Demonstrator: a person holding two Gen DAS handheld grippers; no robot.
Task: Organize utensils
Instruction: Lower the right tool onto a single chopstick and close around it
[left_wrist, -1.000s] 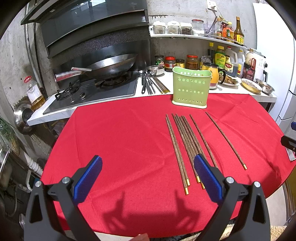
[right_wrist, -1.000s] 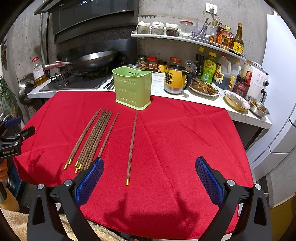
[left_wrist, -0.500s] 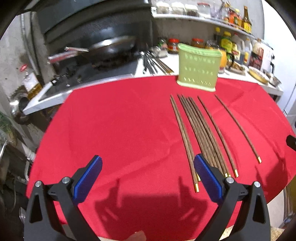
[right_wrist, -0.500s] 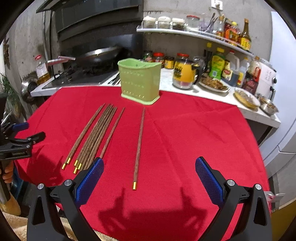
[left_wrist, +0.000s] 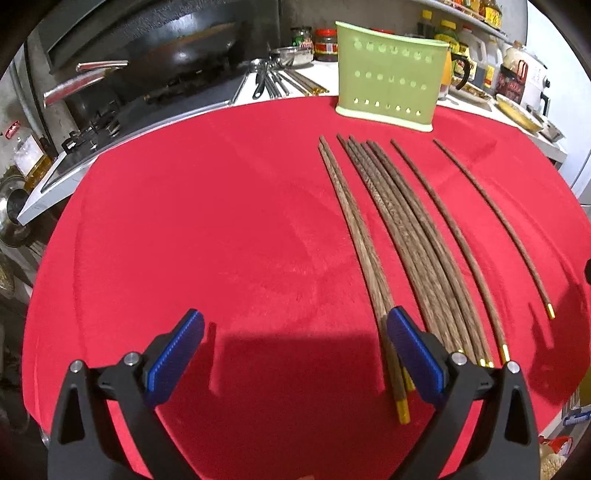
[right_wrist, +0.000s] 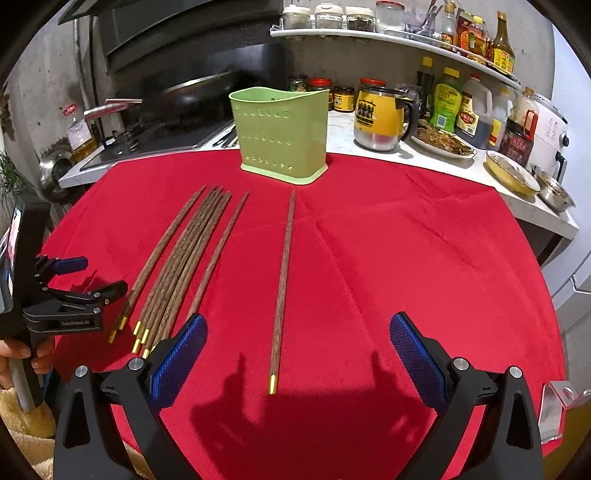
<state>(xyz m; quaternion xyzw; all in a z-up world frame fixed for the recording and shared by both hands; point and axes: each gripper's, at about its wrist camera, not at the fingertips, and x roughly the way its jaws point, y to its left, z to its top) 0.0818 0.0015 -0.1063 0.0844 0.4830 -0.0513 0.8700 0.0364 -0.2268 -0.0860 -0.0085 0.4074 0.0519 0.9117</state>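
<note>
Several dark wooden chopsticks (left_wrist: 402, 229) with gold tips lie side by side on the red tablecloth (left_wrist: 207, 229), pointing at a green perforated utensil holder (left_wrist: 388, 92) at the far edge. My left gripper (left_wrist: 295, 354) is open, low over the cloth, its right finger (left_wrist: 413, 354) above the leftmost pair's gold ends. In the right wrist view, one chopstick (right_wrist: 282, 284) lies apart from the bundle (right_wrist: 184, 258). My right gripper (right_wrist: 297, 356) is open, with that single chopstick's gold tip between its fingers. The holder (right_wrist: 280, 133) stands beyond. The left gripper (right_wrist: 70, 291) shows at the left edge.
A stove with a wok (left_wrist: 177, 55) and loose metal utensils (left_wrist: 273, 79) sit behind the table. A yellow mug (right_wrist: 380, 118), sauce bottles (right_wrist: 447, 103), plates and bowls (right_wrist: 511, 171) crowd the counter on the right. A hand (right_wrist: 22, 358) holds the left gripper.
Both grippers have moved forward and down toward the cloth. The left one now hovers over the leftmost chopsticks' ends; the right one now straddles the single chopstick's tip. Both jaws stayed open.
</note>
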